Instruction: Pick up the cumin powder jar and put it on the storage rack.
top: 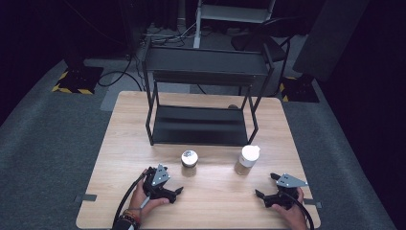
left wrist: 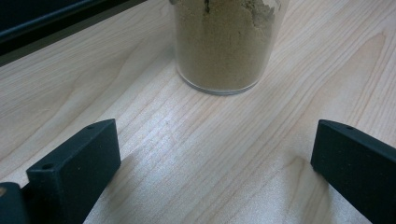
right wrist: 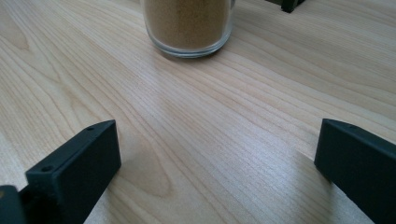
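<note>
Two jars on table (top: pixel 124 143), both just ahead of the grippers. Step judged: approach before grasp, nothing held yet.

High view. Left gripper (top: pixel 175 192) low near the near edge, held in a hand (top: pixel 143 199), jaws apart and pointing right and slightly far. Left jar (top: pixel 189 158), silver lid, just far-right of that gripper, apart from it. Right gripper (top: pixel 266 186) near the near-right corner, jaws apart, pointing left and far. Right jar (top: pixel 248 159), white lid, just far-left of it, apart. Black rack (top: pixel 201 125) farther back at table centre, both shelves bare. Jars stand upright in front of rack's near edge, well apart from each other.

Left gripper view. Jaws wide, bare wood between them, nothing gripped. Left jar (left wrist: pixel 227 42), glass with pale beige powder, ahead and a little left of the centreline; base near, not touching. Rack's dark edge at far left.

Right gripper view. Jaws wide, nothing between. Right jar (right wrist: pixel 188 25), glass with tan powder, ahead and slightly left of centre, not touching. Rack foot (right wrist: pixel 290 4) beyond at far right.

Next move, as judged: advance each gripper until its jar sits between the jaws, small correction to the left to centre, then close on the glass body below the lid. Likely destination the rack, not certain.
</note>
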Tool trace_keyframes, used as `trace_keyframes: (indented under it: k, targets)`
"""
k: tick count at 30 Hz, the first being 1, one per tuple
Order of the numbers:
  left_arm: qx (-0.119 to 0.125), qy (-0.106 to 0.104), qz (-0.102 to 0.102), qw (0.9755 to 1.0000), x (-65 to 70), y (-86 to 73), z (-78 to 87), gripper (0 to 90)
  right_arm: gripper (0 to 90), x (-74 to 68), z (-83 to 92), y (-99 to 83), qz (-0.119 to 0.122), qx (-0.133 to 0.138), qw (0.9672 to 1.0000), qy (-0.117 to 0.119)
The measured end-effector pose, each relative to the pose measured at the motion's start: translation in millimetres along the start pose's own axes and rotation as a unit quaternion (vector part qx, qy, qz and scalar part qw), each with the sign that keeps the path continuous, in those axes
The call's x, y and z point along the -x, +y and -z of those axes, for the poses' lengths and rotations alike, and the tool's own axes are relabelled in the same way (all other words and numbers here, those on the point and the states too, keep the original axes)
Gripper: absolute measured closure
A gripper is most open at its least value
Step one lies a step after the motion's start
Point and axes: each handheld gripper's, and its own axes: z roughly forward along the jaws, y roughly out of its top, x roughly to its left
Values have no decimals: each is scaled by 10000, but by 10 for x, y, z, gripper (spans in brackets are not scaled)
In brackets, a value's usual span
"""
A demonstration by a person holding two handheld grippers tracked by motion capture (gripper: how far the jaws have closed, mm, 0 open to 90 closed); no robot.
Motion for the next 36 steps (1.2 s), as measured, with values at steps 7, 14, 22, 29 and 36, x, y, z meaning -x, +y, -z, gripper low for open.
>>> trace_keyframes:
  k: [7, 14, 22, 29, 36]
  targets:
    - [-15, 23, 162, 9999, -22, 73, 27, 10, 0, 0, 0, -1, 1, 1, 10000, 1]
    - [220, -70, 215, 9995, -42, 200, 59, 8, 0, -1, 2, -1, 0, 1, 10000, 2]
    - [352, -101, 115, 9993, -46, 378, 64, 6, 0, -1, 2, -2, 2, 1, 10000, 2]
    - [426, -232, 32, 9988, -88, 548, 8, 6, 0, -1, 2, -3, 5, 2, 10000, 3]
    - [412, -332, -26, 9986, -117, 721, -54, 8, 0, -1, 4, -3, 5, 2, 10000, 4]
